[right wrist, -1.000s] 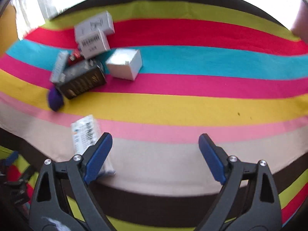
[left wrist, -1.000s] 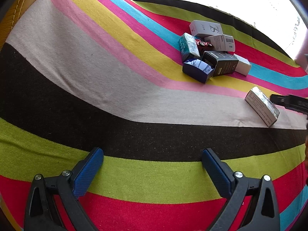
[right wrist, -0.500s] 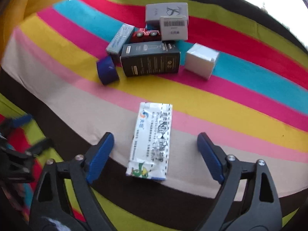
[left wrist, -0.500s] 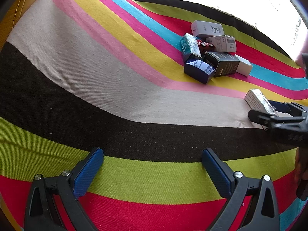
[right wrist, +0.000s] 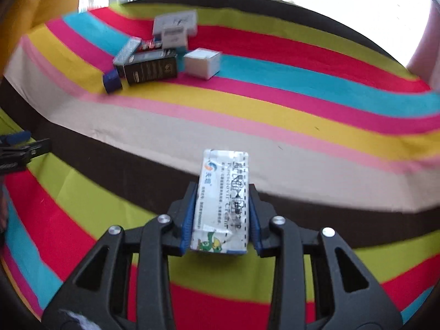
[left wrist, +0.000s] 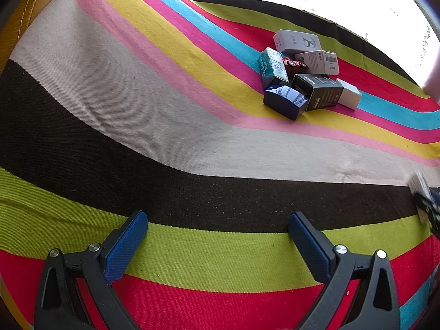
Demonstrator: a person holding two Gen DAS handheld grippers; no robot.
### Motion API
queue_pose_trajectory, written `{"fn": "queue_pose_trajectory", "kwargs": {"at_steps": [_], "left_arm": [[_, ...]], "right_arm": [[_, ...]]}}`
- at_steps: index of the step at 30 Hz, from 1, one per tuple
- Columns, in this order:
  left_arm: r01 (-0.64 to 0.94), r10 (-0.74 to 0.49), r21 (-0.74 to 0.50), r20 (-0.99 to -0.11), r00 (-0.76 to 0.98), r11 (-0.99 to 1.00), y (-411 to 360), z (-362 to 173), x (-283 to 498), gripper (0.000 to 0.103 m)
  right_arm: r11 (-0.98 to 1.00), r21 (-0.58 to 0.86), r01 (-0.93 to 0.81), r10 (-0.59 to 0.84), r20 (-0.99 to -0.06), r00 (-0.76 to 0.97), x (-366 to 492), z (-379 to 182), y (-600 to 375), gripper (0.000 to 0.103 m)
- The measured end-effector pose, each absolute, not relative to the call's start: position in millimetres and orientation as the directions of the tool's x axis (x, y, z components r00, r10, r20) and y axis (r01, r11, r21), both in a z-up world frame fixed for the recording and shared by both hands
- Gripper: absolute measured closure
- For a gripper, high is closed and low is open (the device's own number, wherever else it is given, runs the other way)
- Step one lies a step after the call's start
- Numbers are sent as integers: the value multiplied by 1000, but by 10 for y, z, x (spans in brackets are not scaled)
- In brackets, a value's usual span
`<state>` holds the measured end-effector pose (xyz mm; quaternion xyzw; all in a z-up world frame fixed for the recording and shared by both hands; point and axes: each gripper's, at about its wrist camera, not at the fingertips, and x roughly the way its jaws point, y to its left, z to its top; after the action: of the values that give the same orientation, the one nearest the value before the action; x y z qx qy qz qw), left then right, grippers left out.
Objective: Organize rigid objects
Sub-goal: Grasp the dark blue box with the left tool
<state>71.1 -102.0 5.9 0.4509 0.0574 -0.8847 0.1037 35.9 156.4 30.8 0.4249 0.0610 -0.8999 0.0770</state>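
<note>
My right gripper (right wrist: 221,214) is shut on a white medicine box (right wrist: 224,198) with blue print and holds it above the striped cloth; it shows at the far right edge of the left wrist view (left wrist: 419,183). A cluster of small boxes lies far back: a dark box (right wrist: 150,68), a white cube box (right wrist: 202,63), a navy box (left wrist: 286,101), a teal box (left wrist: 272,67), two white boxes (left wrist: 298,41) and a red toy car (left wrist: 294,63). My left gripper (left wrist: 217,235) is open and empty over the green stripe.
The striped cloth (left wrist: 137,96) covers the whole surface. A yellow cushion edge (left wrist: 16,22) rises at the far left. Bright window light lies behind the far edge. The left gripper shows at the left edge of the right wrist view (right wrist: 19,148).
My right gripper closed on the white medicine box and lifted it off the cloth, drawing back toward the near side. The left gripper has stayed still and open.
</note>
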Motion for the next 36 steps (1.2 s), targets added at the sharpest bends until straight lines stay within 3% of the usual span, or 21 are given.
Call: {"fn": "queue_pose_trajectory", "kwargs": {"at_steps": [11,30,32,33,36], "left_arm": [[372,-201,-11,-827,-525,-928,-897,60,586,0],[452,-238,0,-850,-470,-892,-730,57,-859,2],[386,-220,-5,-814,-537,-923,-701,103,-762,34],[315,-191,1,-797,-573,-949,-654,131,-699,63],[160,-90,-7,-800,-593,-987,-588,154,-384,66]], "right_arm": [[-992,-55,114,-30,-771,-636,443,320,1770,65],[-993,-28,118,-53,-774,-631,431,310,1834,65],[-992,-24,121,-58,-774,-631,432,314,1848,64],[-992,-21,122,-61,-774,-630,431,313,1855,64],[-993,-13,122,-67,-774,-630,437,318,1867,64]]}}
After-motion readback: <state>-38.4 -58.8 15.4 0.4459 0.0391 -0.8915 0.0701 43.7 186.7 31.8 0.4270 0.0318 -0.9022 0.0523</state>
